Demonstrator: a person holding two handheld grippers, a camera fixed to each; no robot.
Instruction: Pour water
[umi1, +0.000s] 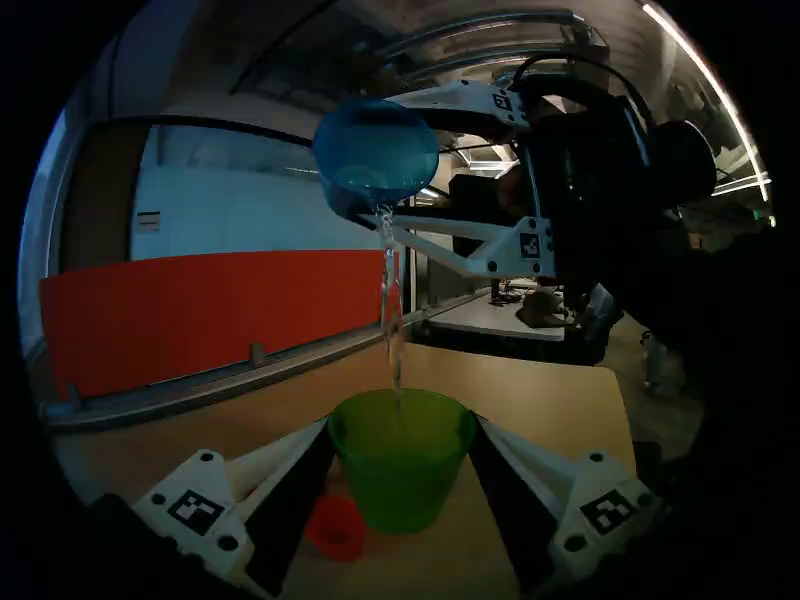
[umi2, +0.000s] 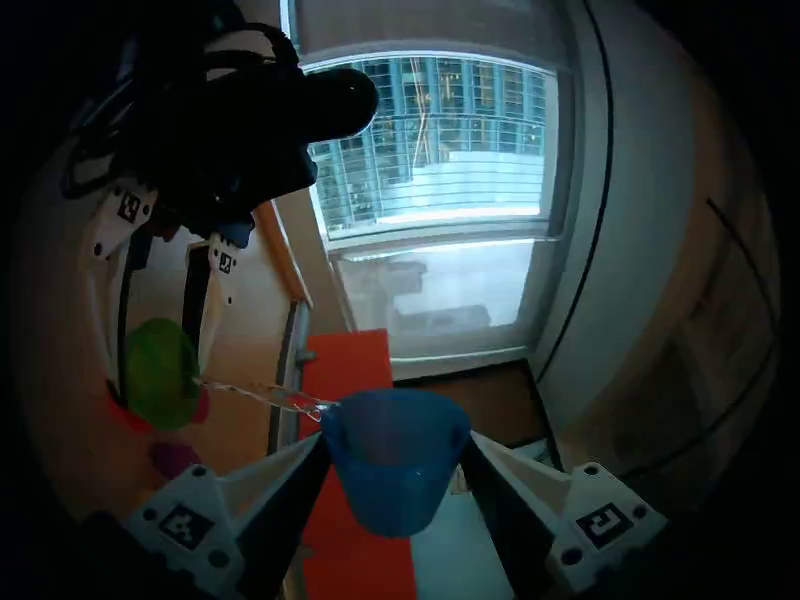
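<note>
My left gripper (umi1: 402, 470) is shut on a green cup (umi1: 402, 472) that stands upright on the wooden table (umi1: 540, 395). Above it, the right gripper (umi1: 455, 175) holds a blue cup (umi1: 375, 155) tipped over, and a thin stream of water (umi1: 390, 310) falls from its rim into the green cup. In the right gripper view, my right gripper (umi2: 395, 480) is shut on the blue cup (umi2: 393, 470), and the water stream (umi2: 260, 395) runs leftward to the green cup (umi2: 158, 372), held by the left gripper (umi2: 160, 300).
A small red cap-like object (umi1: 335, 527) lies on the table beside the green cup. An orange divider panel (umi1: 210, 310) runs along the table's far edge. More desks stand behind it. A bright window (umi2: 440, 180) is in the right gripper view.
</note>
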